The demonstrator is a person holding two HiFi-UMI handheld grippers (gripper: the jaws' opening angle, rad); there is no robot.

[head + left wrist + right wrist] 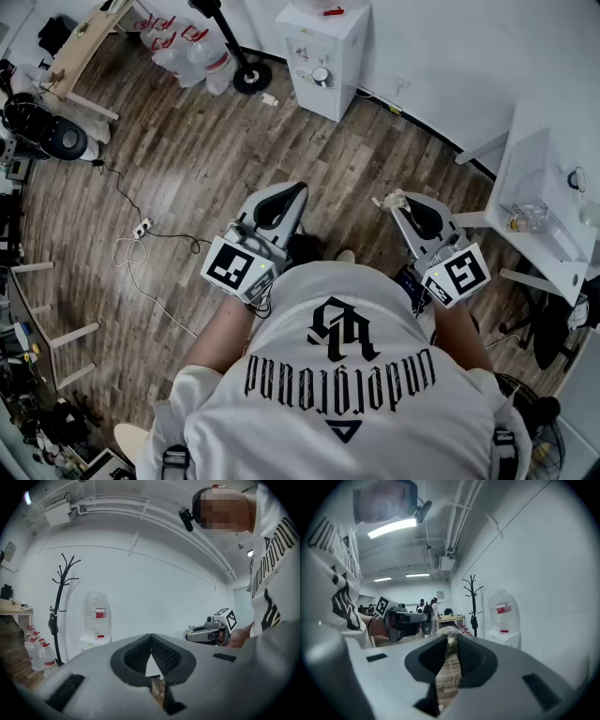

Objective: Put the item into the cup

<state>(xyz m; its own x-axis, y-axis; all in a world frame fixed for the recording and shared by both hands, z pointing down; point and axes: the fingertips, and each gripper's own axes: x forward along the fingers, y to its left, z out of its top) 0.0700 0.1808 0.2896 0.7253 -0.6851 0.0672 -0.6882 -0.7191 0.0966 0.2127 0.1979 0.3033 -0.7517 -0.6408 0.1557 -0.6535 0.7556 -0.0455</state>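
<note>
In the head view I hold both grippers out in front of my body, above the wooden floor. My right gripper point(395, 201) is shut on a small pale, crumpled item point(393, 198), which sticks out between the jaw tips. The right gripper view shows the same item point(449, 633) pinched at the tips of my right gripper point(450, 639). My left gripper point(298, 189) is shut with nothing in it, and its tips meet in the left gripper view point(151, 638). A clear glass cup point(529, 218) stands on the white table point(548, 150) to the far right, well apart from both grippers.
A white water dispenser point(323, 56) stands against the far wall. Next to it are a coat stand's round base point(251, 77) and several water bottles point(192, 52). Cables and a power strip point(141, 229) lie on the floor to the left. Desks and clutter line the left edge.
</note>
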